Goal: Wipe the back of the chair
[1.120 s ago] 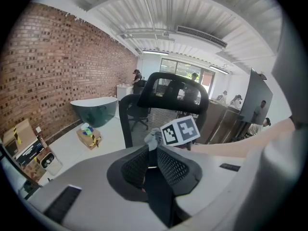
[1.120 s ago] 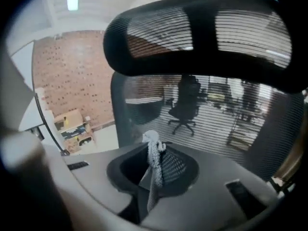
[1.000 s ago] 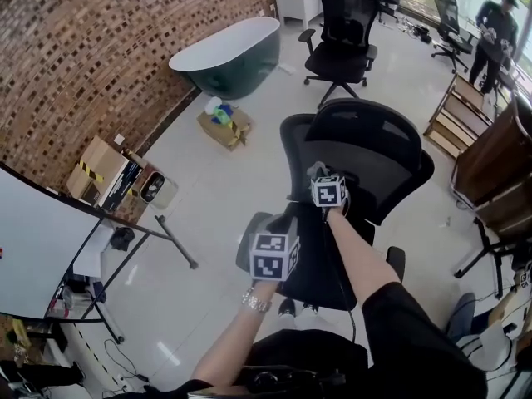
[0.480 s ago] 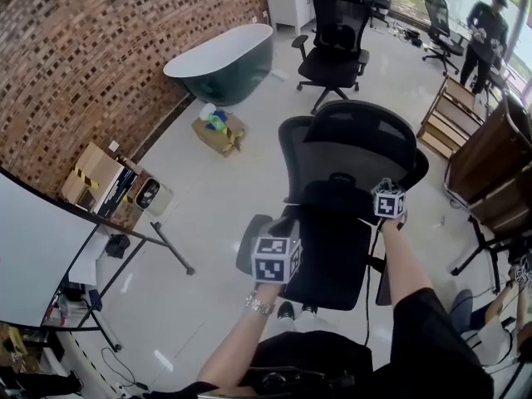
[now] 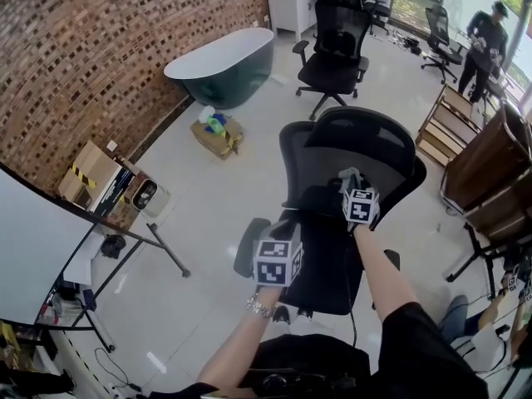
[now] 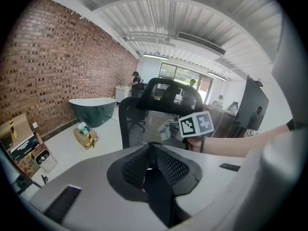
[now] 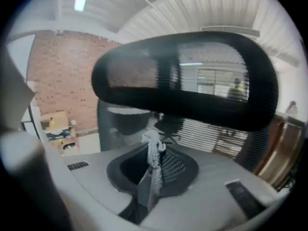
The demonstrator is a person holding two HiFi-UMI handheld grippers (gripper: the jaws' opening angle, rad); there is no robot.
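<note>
Head view: a black mesh chair stands near the middle of the pale floor, its back turned toward the person.
Right gripper view: the right gripper has its jaws clenched on a knobbly grey cloth, which sticks up between them. The chair's headrest fills the view just ahead, with the mesh back below it.
Right gripper, seen from the head: it is up at the middle of the chair's back with the cloth at the mesh; whether it touches cannot be told.
Left gripper view: the left gripper has its jaws pressed together with nothing seen between them, and it faces the chair's back.
Left gripper, seen from the head: it is lower than the right one, just beside the chair's armrest.
Surroundings: a dark green bathtub stands at the floor's edge by the brick wall, with a cardboard box near it. A second black chair stands beyond, and a person is at the floor's far right corner.
</note>
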